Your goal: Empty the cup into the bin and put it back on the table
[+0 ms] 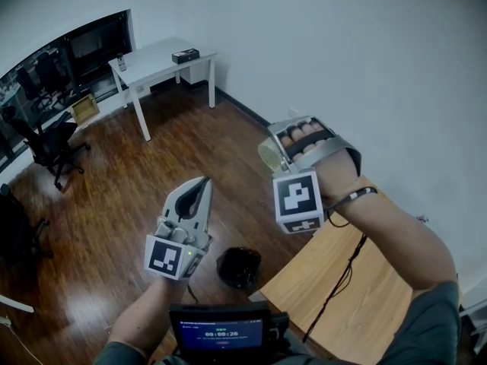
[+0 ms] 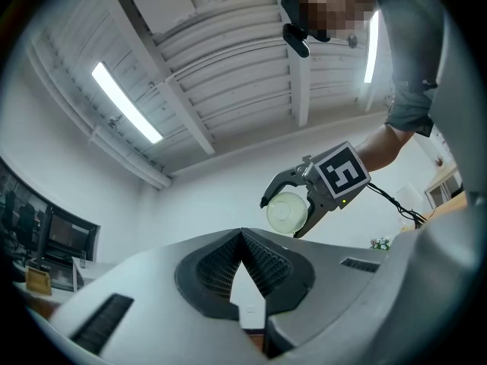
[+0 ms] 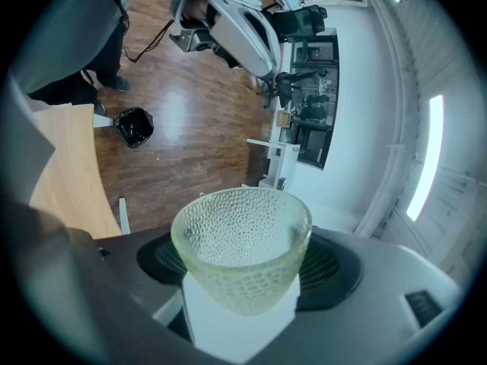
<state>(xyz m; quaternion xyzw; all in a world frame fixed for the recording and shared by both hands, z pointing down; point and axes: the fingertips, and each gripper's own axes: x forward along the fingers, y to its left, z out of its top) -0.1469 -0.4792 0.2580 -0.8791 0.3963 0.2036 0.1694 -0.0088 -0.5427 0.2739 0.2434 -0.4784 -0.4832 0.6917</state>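
Right gripper (image 1: 278, 152): up in the air, jaws spread wide and pressed on the cup's wall, one on each side. That's a firm hold.
Cup (image 3: 242, 242): clear and dimpled, lifted off the wooden table (image 1: 365, 295) and out past its left edge, over the dark wood floor. Its mouth faces away from the gripper, along the jaws.
Left gripper (image 1: 200, 192): raised to the left of the right one and well apart from it, tilted upward. Its jaws are pressed together tip to tip with nothing between them.
Bin (image 1: 240, 267): small and black, standing on the floor just beside the table's left edge. In the head view it sits lower than both grippers.
Far end of the room: a white desk (image 1: 156, 59) against the wall with a small dark box (image 1: 185, 55) near its right edge, and an office chair (image 1: 49, 139) out on the floor.
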